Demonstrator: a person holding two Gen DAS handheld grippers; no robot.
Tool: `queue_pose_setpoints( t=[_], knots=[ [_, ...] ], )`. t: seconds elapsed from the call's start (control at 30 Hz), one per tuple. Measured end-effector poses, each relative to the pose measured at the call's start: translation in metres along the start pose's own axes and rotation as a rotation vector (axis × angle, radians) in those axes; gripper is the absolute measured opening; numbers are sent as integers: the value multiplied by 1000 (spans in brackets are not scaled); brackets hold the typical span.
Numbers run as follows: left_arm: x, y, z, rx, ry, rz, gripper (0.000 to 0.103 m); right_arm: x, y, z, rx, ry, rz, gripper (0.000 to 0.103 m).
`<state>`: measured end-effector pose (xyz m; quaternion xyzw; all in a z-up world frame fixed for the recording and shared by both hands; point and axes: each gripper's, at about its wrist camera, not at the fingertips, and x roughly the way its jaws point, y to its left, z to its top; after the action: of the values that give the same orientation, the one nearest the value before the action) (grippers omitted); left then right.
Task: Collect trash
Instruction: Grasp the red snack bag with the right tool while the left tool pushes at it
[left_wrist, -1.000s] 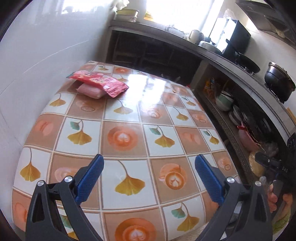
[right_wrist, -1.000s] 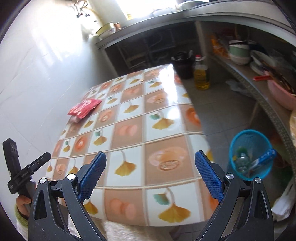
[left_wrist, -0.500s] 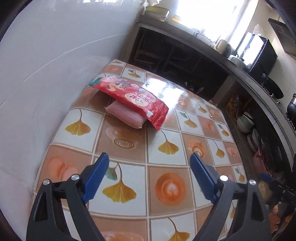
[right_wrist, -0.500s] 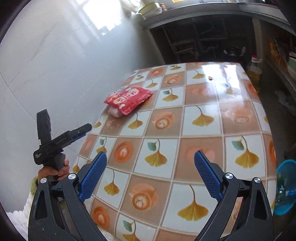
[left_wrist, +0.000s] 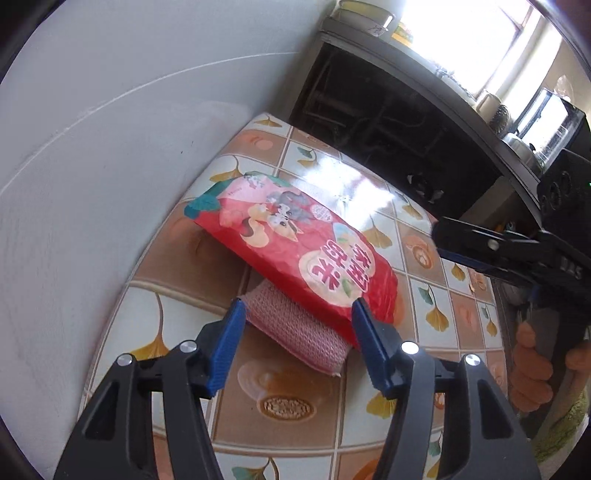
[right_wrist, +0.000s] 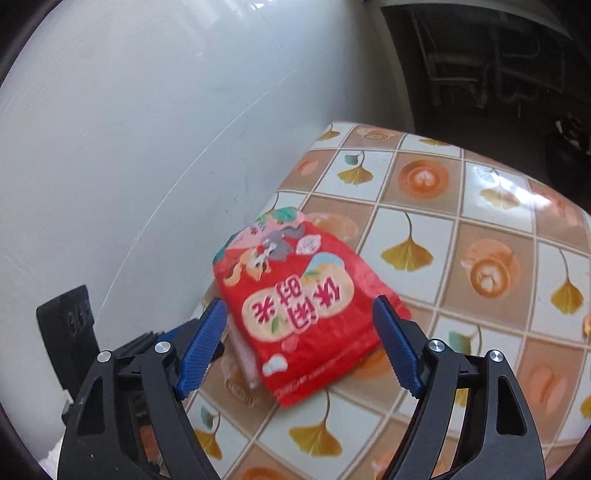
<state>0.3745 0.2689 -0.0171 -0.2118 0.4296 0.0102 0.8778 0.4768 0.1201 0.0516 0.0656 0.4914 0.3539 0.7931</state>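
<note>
Left wrist view: our left gripper (left_wrist: 297, 341) closes its half-open, empty jaws around the pink scouring pad (left_wrist: 295, 328); our right gripper (right_wrist: 301, 345), also narrowing and empty, frames the red snack bag (right_wrist: 299, 314), so we judge the next move is pinching.

The surface (left_wrist: 280, 384) wears a glossy cloth of brown and white squares printed with ginkgo leaves and coffee cups, and stands against a pale wall (left_wrist: 110, 147). A pink sponge (left_wrist: 299, 332) lies directly on it near the wall. A red packet (left_wrist: 303, 251) rests tilted on the sponge; its far end seems to touch the cloth.
</note>
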Motion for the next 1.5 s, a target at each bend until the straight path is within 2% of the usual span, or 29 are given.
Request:
queue_pose_setpoints(
  t=[0.2, 0.27, 0.33, 0.4, 0.5, 0.7, 0.9, 0.97, 1.03, 1.1, 1.3, 1.4, 1.5],
  knots=[
    [25, 28, 18, -121, 43, -29, 62, 66, -23, 22, 61, 89, -45, 72],
    [37, 31, 19, -136, 79, -45, 62, 77, -29, 18, 74, 124, -34, 67],
    [40, 28, 17, -128, 81, -65, 62, 79, -31, 13, 66, 143, -29, 63],
    [39, 23, 13, -128, 97, -86, 50, 75, -29, 5, 34, 147, -28, 56],
    [37, 12, 4, -119, 133, -120, 42, 67, -28, -8, 12, 168, -43, 50],
    [11, -22, -47, -34, 201, -152, 41, 27, -30, -69, 29, 192, -41, 47],
    [-28, -45, -126, 1, 266, -238, 40, -35, -30, -163, 91, 204, -43, 46],
    [-42, -55, -149, 49, 261, -236, 40, -54, -30, -194, 118, 206, -33, 46],
    [-58, -69, -169, 135, 218, -207, 41, -70, -26, -221, 126, 196, -32, 46],
    [-72, -84, -184, 210, 172, -182, 50, -83, -25, -244, 141, 187, -25, 43],
    [-96, -130, -199, 433, 53, -151, 64, -110, -19, -279, 191, 130, 30, 33],
    [-103, -146, -200, 498, 39, -193, 67, -131, -24, -294, 225, 90, 41, 31],
    [-99, -168, -203, 501, 73, -288, 67, -148, -28, -305, 250, 44, 11, 30]
  ],
)
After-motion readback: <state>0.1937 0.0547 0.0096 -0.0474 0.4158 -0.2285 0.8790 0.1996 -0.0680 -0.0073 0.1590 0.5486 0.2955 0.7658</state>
